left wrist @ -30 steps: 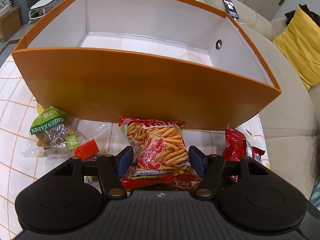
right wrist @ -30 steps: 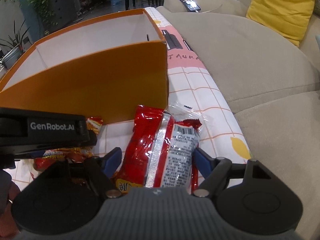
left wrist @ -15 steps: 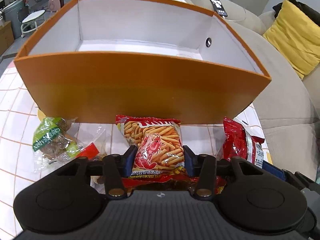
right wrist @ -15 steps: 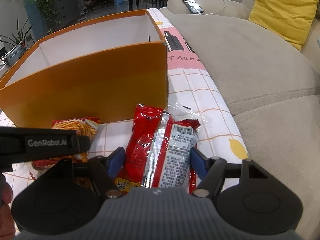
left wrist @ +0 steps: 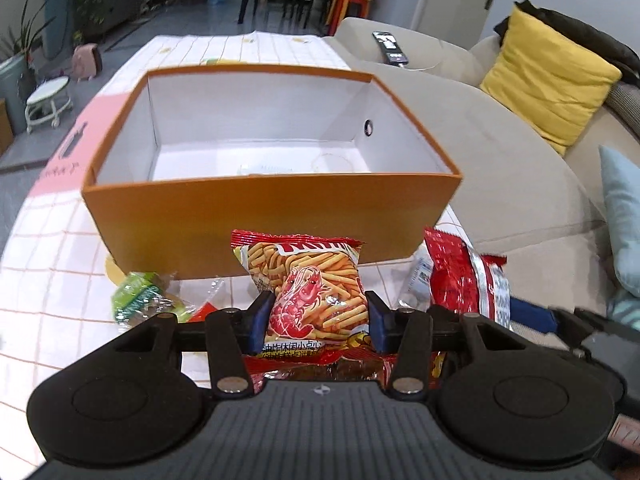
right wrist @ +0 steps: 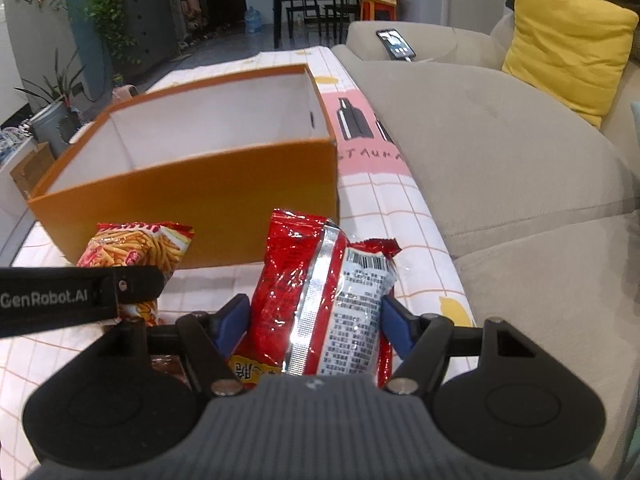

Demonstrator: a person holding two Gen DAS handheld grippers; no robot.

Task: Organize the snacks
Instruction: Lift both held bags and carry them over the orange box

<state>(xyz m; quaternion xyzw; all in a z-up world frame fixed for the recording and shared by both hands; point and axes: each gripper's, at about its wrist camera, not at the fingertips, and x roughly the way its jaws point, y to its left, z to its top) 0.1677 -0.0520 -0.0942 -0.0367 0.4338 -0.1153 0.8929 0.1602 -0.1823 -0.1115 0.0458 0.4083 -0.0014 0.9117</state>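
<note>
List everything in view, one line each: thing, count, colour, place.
box: 1, orange outside, white inside, on the table
shrimp-stick bag: 1, red and yellow, in the left gripper
red bag: 1, red and silver, in the right gripper
raisin bag: 1, green and clear, left of the shrimp-stick bag
tablecloth: 1, white check
sofa: 1, beige
cushion: 1, yellow
phone: 1, dark
left gripper: 1, black and blue
right gripper: 1, black and blue

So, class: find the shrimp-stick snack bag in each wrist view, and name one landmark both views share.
Left wrist view: shrimp-stick bag at lower centre, gripped by the left tool.
Right wrist view: same bag at lower left, partly behind the left tool's black arm.
Shared landmark: the orange box just behind it.
</note>
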